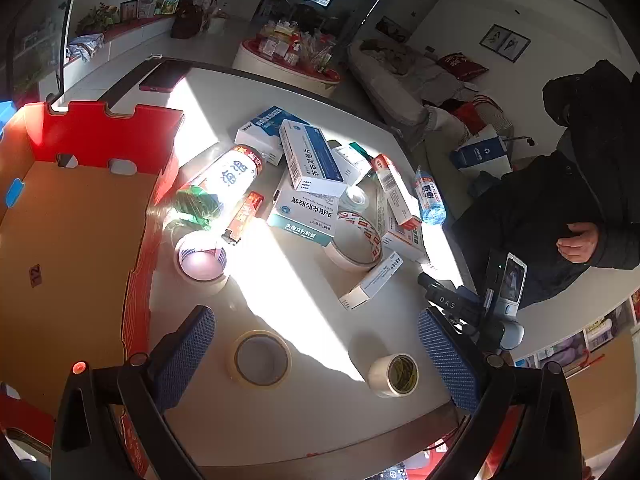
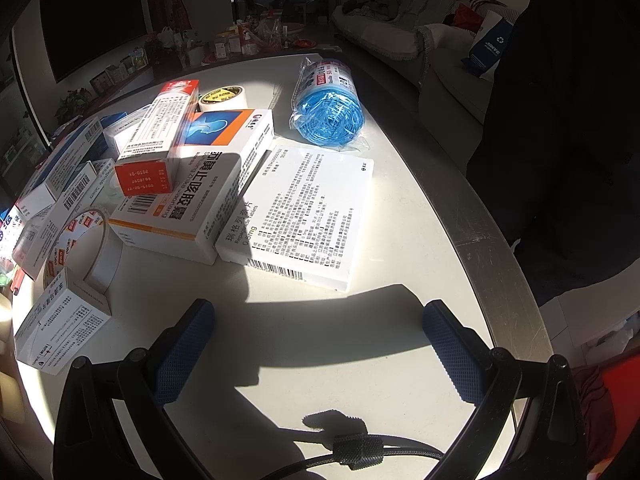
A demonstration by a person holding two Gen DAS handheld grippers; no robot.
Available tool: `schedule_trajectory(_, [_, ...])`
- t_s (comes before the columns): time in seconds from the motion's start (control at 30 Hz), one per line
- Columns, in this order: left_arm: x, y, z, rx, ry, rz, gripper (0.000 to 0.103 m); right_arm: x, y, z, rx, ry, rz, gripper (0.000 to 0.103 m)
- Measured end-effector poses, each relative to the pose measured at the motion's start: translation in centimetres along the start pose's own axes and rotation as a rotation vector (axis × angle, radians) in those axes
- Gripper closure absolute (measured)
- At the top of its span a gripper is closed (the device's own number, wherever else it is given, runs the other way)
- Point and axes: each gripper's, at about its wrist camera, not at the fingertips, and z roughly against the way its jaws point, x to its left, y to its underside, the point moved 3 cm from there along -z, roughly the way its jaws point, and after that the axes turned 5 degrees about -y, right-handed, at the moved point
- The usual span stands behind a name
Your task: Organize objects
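A white tabletop (image 1: 304,420) with a rounded edge is seen in both views, lit in patches by hard sunlight. At its left side in the left wrist view an open cardboard carton (image 1: 76,240), red outside and brown inside, is set; nothing can be made out inside the part that shows. A person in a dark coat (image 1: 560,208) is seen beyond the far right edge of the tabletop, one bare hand (image 1: 580,242) held in front of the coat.

A loose heap of medicine boxes (image 1: 308,160) is piled in the middle of the tabletop, several leaning on one another. In the right wrist view a flat white box (image 2: 308,212) printed with black text is laid nearest, touching an orange-and-white box (image 2: 192,200) on which a red-ended carton (image 2: 156,144) is stacked. Beyond them a roll of blue bags (image 2: 328,108) in clear wrap is laid on its side, apart from the boxes.

Near the carton a white canister (image 1: 228,176) is laid beside a crumpled green bag (image 1: 196,204). A small blue bottle (image 1: 430,196) is laid at the heap's right edge. Tape rolls are scattered nearer: a wide pale ring (image 1: 262,358), a small roll (image 1: 394,374) and a printed roll (image 1: 200,260).

The left tongs (image 1: 316,344) are held wide apart above the pale ring and small roll, gripping nothing. The right tongs (image 2: 318,344) are likewise spread wide over bare tabletop, with nothing between them.
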Motion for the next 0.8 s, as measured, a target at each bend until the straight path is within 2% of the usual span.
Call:
schedule_trajectory(0.1, [-0.4,0.8,-1.1,0.053,0.015,-0.012,0.000,0.0,0.0,-0.1,0.000,-0.001,0.001,0.000])
schedule_trajectory(0.27, [-1.1,1.5,-1.6,0.077,0.007,-0.043,0.000,0.0,-0.1,-0.1,0.000,-0.003,0.002,0.000])
schedule_trajectory(0.37, [-1.1,1.5,-1.6,0.040,-0.070,-0.069,0.000,0.0,-0.1,-0.2,0.001,-0.001,0.004,0.000])
schedule_trajectory(0.47, [-1.4,1.4,-1.2,-0.034,-0.188,-0.115,0.000,0.0,-0.2,-0.3,0.002,-0.006,0.008,0.000])
schedule_trajectory(0.57, [-1.7,1.0,-1.1,-0.073,-0.279,-0.165,0.000,-0.1,-0.1,-0.5,0.007,-0.019,0.020,0.000])
schedule_trajectory(0.67, [-1.9,0.7,-1.4,-0.072,-0.314,-0.196,0.000,0.0,-0.2,-0.2,0.024,-0.035,0.024,0.000])
schedule_trajectory(0.8, [-2.5,0.7,-1.3,-0.094,-0.354,-0.227,0.000,-0.6,0.0,0.9,0.013,-0.083,-0.063,0.000])
